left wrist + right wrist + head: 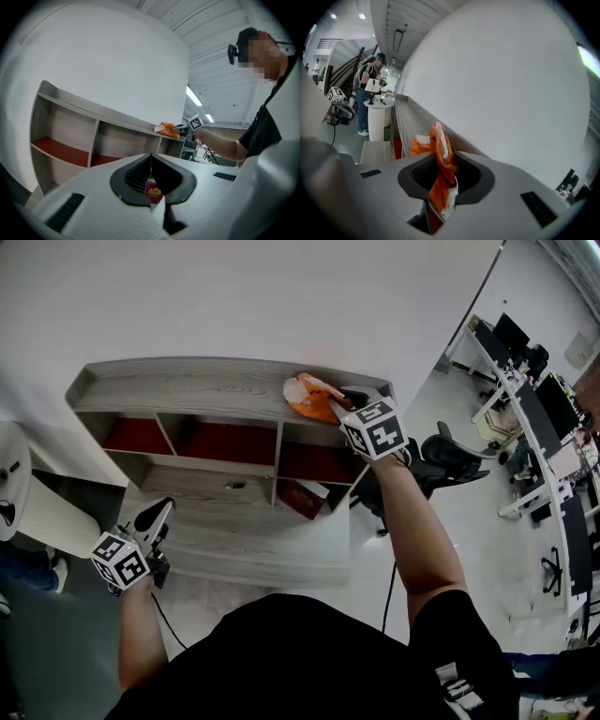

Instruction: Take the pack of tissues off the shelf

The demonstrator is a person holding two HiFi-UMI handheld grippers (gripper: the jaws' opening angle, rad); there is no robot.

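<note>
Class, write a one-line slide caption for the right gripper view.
Right tongs clamped on a crumpled orange-and-white plastic pack of tissues at the grey wood-grain shelf top, white wall behind.

Place: I'm standing in an open-plan office.
Signs: to my right, rows of desks [535, 418] carrying monitors [559, 401], plus a black swivel chair [454, 461].
</note>
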